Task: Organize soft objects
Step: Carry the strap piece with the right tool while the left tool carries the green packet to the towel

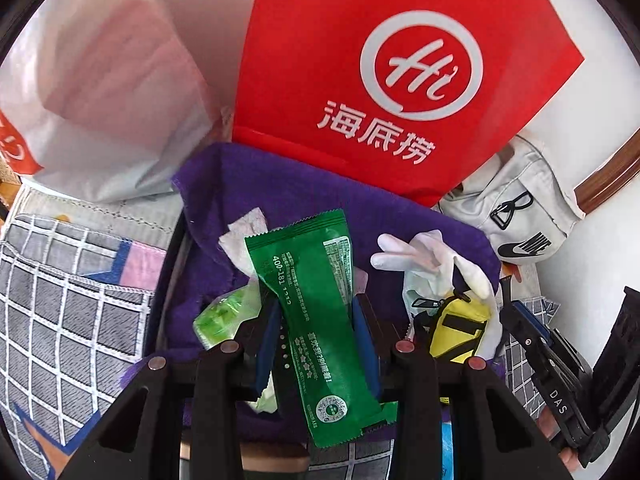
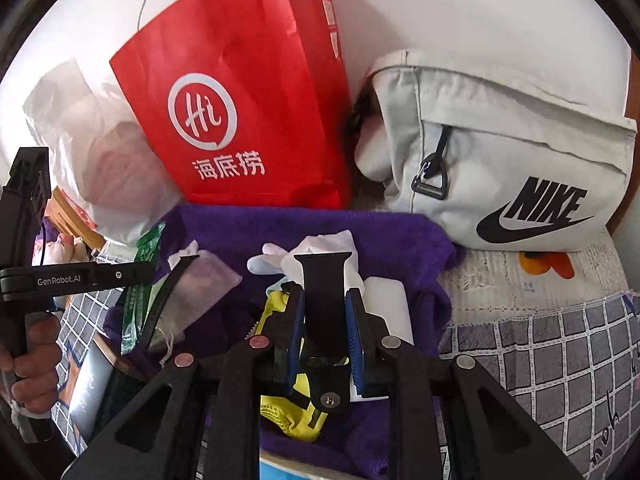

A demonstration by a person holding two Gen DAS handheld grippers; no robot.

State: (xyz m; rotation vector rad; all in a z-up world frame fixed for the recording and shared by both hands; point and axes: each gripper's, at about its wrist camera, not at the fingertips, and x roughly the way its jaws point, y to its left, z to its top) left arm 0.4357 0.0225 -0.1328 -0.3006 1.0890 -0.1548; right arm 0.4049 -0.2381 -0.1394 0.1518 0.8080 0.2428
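My left gripper (image 1: 318, 316) is shut on a green foil packet (image 1: 316, 312) and holds it above a purple towel (image 1: 248, 188). The packet also shows in the right wrist view (image 2: 140, 280). My right gripper (image 2: 325, 316) is shut on a black strap (image 2: 325, 292), which is attached to a yellow pouch (image 2: 288, 412). A white glove (image 1: 416, 256) lies on the towel beside the yellow pouch (image 1: 456, 328); it also shows in the right wrist view (image 2: 316, 248). A small white sachet (image 2: 200, 280) lies on the towel.
A red paper bag (image 1: 380, 60) leans on the wall behind the towel, with a white plastic bag (image 1: 100, 92) to its left and a grey Nike bag (image 2: 512, 152) to its right. A checked bedsheet (image 1: 60, 300) lies underneath. A light green wrapper (image 1: 220, 316) lies by the left gripper.
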